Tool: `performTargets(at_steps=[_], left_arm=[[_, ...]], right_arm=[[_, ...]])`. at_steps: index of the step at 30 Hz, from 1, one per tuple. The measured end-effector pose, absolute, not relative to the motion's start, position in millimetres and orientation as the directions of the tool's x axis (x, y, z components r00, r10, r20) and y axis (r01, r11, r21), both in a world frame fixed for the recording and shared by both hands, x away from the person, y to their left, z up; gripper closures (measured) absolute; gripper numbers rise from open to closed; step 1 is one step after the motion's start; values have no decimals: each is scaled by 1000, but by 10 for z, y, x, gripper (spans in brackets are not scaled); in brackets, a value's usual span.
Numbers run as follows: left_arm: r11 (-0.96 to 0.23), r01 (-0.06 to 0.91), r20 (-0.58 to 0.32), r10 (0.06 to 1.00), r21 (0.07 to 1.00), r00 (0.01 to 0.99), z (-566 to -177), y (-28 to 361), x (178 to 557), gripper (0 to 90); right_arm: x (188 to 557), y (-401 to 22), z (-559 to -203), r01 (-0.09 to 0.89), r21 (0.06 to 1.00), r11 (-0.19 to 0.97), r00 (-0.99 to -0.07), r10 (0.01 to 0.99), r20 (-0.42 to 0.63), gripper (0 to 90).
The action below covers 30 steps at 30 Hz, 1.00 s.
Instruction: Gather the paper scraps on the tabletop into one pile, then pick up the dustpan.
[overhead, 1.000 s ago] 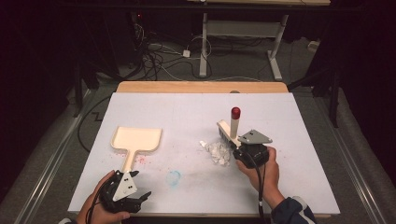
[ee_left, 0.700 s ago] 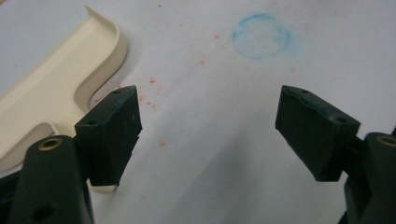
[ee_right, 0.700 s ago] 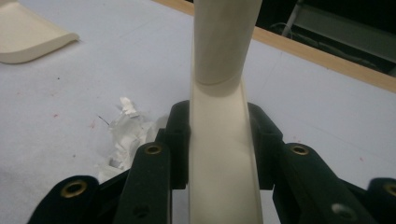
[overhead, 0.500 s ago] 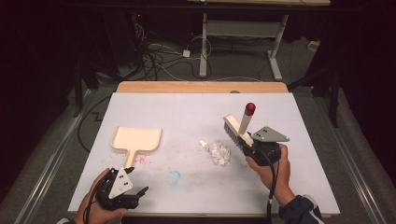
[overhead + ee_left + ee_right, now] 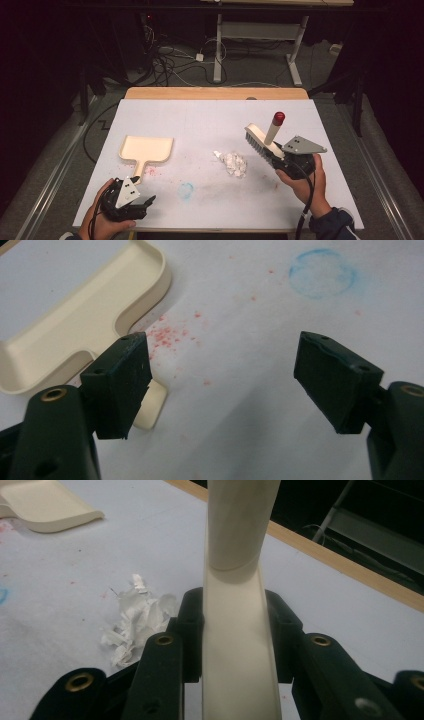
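Since a second ago, the right claw point(image 5: 274, 154) has carried the brush point(image 5: 260, 139) up and to the right, away from the paper scraps point(image 5: 234, 163), which stay where they were; the left claw point(image 5: 142, 202) has hardly shifted.

Nearest, at the bench's point(image 5: 200, 115) front left, the left claw hangs low over the surface with its jaws spread wide and nothing between them. In the left gripper view its left pad point(image 5: 122, 382) sits over the end of the dustpan's point(image 5: 75, 320) handle; whether it touches I cannot tell. That handle points back at the claw, and the pan's wide mouth faces away. Pink specks point(image 5: 167, 335) and a blue ring point(image 5: 322, 272) mark the bench just beyond.

Farther right, the right claw is pressed tight on the brush's cream back, one jaw on each side, as the right gripper view shows point(image 5: 240, 645). The brush is clear of the bench. Its long axis runs away from the claw toward the upper left in the high view, bristles facing down-left, and its round handle tilts up to a red tip point(image 5: 279, 118). The scraps lie just left of the brush, apart from it.
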<state>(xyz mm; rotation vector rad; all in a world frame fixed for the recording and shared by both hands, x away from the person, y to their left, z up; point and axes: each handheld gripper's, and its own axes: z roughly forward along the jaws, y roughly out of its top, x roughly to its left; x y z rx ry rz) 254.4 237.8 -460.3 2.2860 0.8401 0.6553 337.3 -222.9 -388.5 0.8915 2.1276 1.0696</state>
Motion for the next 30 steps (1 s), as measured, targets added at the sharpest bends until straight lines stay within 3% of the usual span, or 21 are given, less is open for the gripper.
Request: performTargets(at_steps=[20,30], left_arm=[[-594,395,250,723,700,644,-4581,2433,2634,221],[-559,458,239,774,691,586,-4582,2465,2655,221]], right_arm=[[3318,-2410,-3827,293,850,438,-594,780,-198,678],[3325,-2375,-3838,288,843,454,-594,775,-215,677]])
